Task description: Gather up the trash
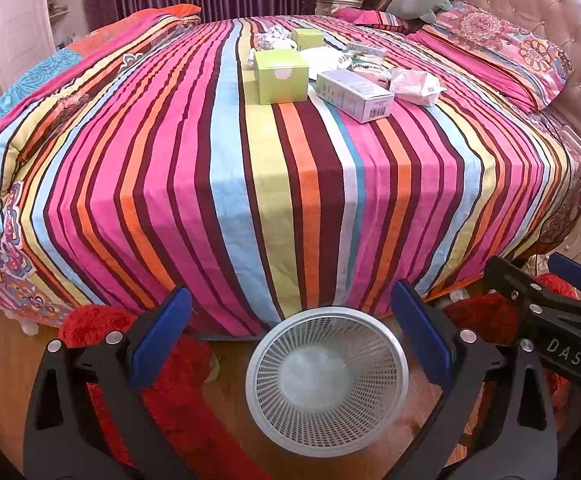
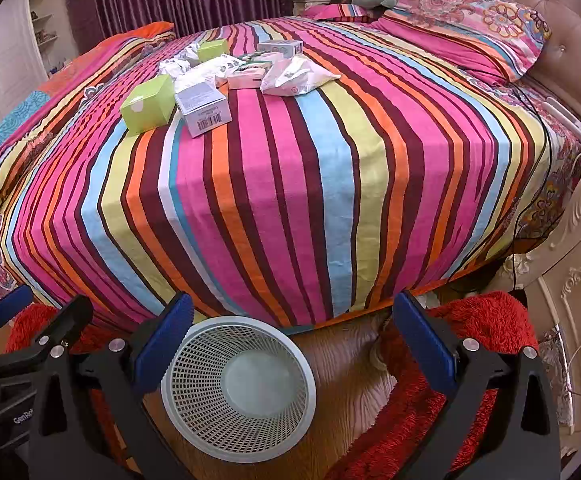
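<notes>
Both tongs, left gripper [image 1: 290, 328] and right gripper [image 2: 292, 330], gape wide, holding nothing, over the white mesh plastic wastebasket [image 1: 326, 380]; lime-green cardboard box [image 1: 281, 76] sits at 12 o'clock on the striped bedspread [image 1: 250, 184].

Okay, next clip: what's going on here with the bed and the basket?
A person holds a claw in each hand, both open and empty, above a white mesh basket on the floor at the foot of the striped bed. The trash, green boxes, a white carton and wrappers, lies untouched on the bed. The basket looks empty.
</notes>
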`<state>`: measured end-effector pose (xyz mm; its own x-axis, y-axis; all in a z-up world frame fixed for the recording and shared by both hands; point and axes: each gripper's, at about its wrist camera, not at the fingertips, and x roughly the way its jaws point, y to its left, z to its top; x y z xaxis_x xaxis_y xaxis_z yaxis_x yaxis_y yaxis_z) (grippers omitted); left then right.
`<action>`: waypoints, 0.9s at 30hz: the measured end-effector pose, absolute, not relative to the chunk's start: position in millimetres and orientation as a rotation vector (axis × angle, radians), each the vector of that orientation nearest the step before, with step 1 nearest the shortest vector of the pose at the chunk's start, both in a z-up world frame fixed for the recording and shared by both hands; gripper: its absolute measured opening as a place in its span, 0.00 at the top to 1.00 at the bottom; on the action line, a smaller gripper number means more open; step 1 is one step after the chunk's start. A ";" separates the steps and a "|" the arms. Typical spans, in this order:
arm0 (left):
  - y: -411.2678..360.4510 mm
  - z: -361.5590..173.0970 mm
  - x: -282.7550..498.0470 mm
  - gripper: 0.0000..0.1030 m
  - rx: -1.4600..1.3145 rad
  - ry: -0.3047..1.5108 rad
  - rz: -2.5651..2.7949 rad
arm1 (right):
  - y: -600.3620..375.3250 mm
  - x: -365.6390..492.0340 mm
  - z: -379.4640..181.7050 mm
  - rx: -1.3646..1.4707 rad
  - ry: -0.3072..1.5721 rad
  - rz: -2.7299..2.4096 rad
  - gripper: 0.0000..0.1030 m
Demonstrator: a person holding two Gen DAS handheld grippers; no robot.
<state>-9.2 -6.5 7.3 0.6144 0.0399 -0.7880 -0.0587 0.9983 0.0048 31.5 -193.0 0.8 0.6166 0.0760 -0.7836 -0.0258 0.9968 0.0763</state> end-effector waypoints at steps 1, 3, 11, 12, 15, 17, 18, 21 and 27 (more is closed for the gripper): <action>-6.6 7.3 -9.0 0.06 -0.021 0.908 0.058 | -193.1 31.1 0.8 0.059 0.905 0.059 0.07; -6.7 7.3 -9.1 0.06 -0.021 0.910 0.058 | -192.9 31.7 0.8 0.060 0.905 0.058 0.07; -7.1 7.9 -8.5 0.06 -0.018 0.911 0.060 | -192.8 31.8 0.8 0.060 0.904 0.058 0.07; -7.0 7.9 -8.6 0.06 -0.018 0.911 0.060 | -192.7 32.0 0.8 0.060 0.905 0.058 0.07; -6.7 7.2 -8.3 0.06 -0.017 0.913 0.061 | -192.9 31.8 0.8 0.060 0.905 0.058 0.07; -6.7 7.2 -8.3 0.06 -0.017 0.913 0.061 | -192.8 32.0 0.8 0.060 0.905 0.058 0.07; -6.0 7.2 -8.5 0.06 -0.017 0.913 0.062 | -192.9 31.6 0.8 0.060 0.904 0.059 0.07; -6.6 6.8 -8.1 0.06 -0.017 0.913 0.062 | -192.9 31.6 0.9 0.060 0.904 0.060 0.07; -5.0 4.1 -7.4 0.06 -0.020 0.923 0.075 | -193.0 31.1 2.0 0.062 0.898 0.063 0.07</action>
<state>-7.4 -5.0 4.1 0.6010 0.0564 -0.7973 -0.0733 0.9972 0.0153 31.1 -193.0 2.0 0.6215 0.0806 -0.7792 -0.0286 0.9964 0.0802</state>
